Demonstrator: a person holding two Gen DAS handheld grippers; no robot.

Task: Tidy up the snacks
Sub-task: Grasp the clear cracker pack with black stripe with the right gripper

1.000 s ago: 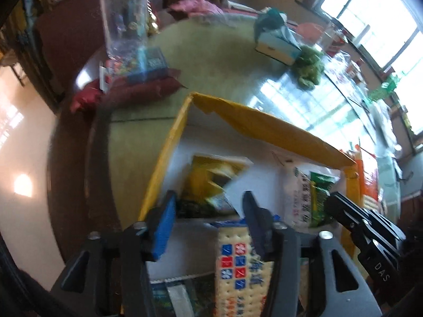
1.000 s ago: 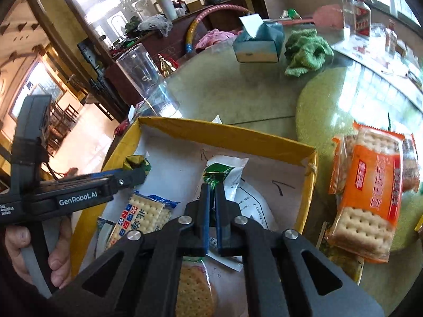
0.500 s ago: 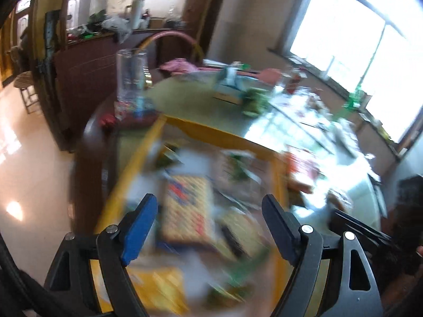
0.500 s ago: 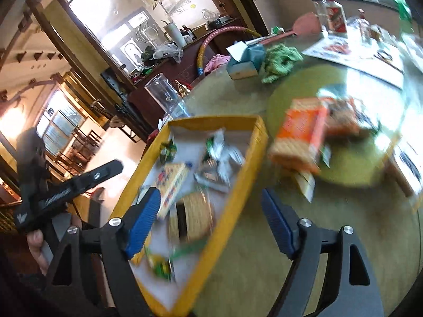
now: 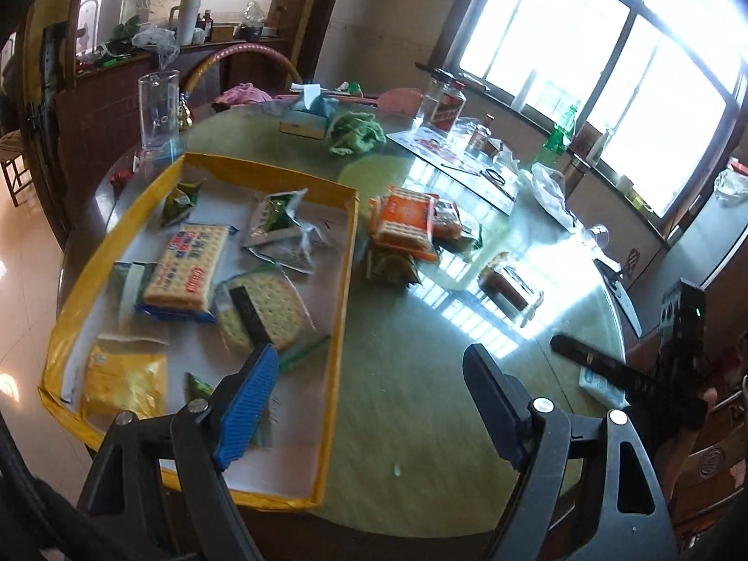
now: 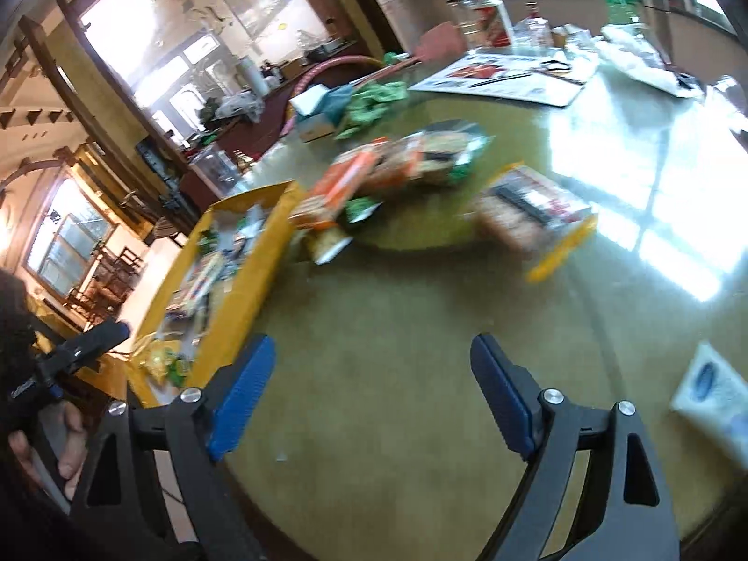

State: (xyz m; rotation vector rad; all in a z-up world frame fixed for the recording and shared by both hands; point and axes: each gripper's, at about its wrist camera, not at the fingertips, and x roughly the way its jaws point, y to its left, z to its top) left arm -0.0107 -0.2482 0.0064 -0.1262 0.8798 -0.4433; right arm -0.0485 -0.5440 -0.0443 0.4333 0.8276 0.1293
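Grippers: left gripper (image 5: 369, 399) and right gripper (image 6: 371, 395) both spread, empty.
Risk: orange cracker pack (image 5: 406, 223) at 12 o'clock crushes if clenched hard.

One yellow tray (image 5: 348, 252) sits on one round table (image 5: 420, 374), holding about eight snack packs: one blue cracker pack (image 5: 189, 266), one round cracker pack (image 5: 262, 313), one yellow pack (image 5: 124, 385), and several green and silver pouches (image 5: 276, 208). To its right lies a pile of roughly four packs, the orange cracker pack (image 5: 406, 222) on top, plus one lone pack (image 5: 512, 285) nearer. At the far side: one tissue box (image 5: 306, 114), one green cloth (image 5: 357, 131), one tall glass (image 5: 156, 107).
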